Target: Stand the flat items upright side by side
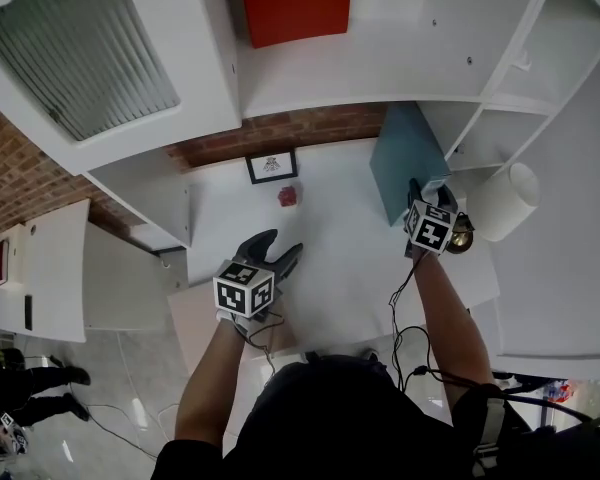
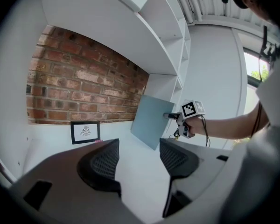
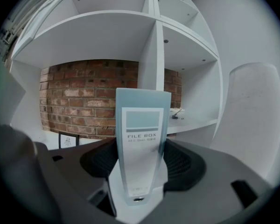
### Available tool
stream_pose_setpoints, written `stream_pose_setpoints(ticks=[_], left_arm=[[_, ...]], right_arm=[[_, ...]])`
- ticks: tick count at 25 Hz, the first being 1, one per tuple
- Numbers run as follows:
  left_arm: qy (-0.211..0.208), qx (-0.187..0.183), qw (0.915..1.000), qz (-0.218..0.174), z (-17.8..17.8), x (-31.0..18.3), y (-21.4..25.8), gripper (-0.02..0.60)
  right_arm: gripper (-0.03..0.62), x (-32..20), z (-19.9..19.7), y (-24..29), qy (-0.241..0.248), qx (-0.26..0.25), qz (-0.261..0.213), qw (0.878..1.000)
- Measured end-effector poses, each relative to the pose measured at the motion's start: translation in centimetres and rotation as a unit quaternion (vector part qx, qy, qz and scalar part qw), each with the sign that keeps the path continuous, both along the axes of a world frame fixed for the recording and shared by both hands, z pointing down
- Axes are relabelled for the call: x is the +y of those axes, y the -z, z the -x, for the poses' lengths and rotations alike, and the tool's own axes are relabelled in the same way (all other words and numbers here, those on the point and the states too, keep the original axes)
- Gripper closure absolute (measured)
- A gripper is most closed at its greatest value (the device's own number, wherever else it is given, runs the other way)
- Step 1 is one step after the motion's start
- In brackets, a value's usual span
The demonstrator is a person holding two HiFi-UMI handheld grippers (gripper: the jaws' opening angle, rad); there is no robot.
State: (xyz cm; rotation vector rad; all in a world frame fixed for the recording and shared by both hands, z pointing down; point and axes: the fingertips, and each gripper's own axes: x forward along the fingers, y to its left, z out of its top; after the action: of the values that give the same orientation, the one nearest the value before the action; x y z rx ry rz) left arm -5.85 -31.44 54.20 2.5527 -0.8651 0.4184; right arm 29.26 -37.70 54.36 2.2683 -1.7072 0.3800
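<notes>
Found the blue-grey file box [image 3: 141, 139] upright at the right end of the white worktop [image 1: 350, 258], just beside the shelf unit [image 1: 480, 118]. Recorded its long axis as near vertical, leaning a little in the left gripper view. Noted the narrow spine, labelled "FILE BOX", turned back toward the right gripper [image 3: 139, 167], with the broad faces running away toward the brick wall [image 2: 84, 87]. Could not confirm whether its lower edge touches the worktop.

Observed the right gripper clamped on the lower part of the spine, one pad pressing each side of the box, jaws fairly wide. Observed the left gripper [image 2: 136, 160] released, jaws well apart with nothing between them, hovering over the front left of the worktop, well apart from the box.

Noted a small framed picture [image 1: 271, 166] against the wall and a small red object [image 1: 288, 196] near it.
</notes>
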Motion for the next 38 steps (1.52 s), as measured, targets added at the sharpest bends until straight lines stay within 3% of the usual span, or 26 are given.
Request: stream_pose_setpoints(ticks=[7,13,17,21,33,38], left_arm=[[0.007,0.001,0.9999,0.011,0.4,-1.2,-0.7,0.321],[0.001,0.026,0.9995,0.019,-1.3,-1.6,-0.9,0.325],[-0.004,0.032,0.9991,0.029,-2.6,-1.3,-1.3,0.329],[-0.004,0.031,0.999,0.032,-3.3,-0.7,-1.5,0.331],[0.061,0.026,0.9973,0.033,-1.7,0.9,-1.2,0.336],[0.102,0.052,0.9928,0.035,-3.1,3.4,0.2,0.343]], right_arm=[[0.293,-1.8,-0.2,-0.1,-0.007,-0.009,0.007,1.0],[0.29,-0.1,0.8,1.0,0.017,0.019,-0.008,1.0],[0.332,0.9,2.7,0.2,0.053,0.012,0.002,0.999],[0.333,-0.1,3.3,-0.6,0.072,0.011,0.014,0.997],[0.357,0.2,3.4,0.4,0.105,-0.021,-0.005,0.994],[0.387,4.2,6.0,0.6,0.188,-0.038,-0.001,0.981]])
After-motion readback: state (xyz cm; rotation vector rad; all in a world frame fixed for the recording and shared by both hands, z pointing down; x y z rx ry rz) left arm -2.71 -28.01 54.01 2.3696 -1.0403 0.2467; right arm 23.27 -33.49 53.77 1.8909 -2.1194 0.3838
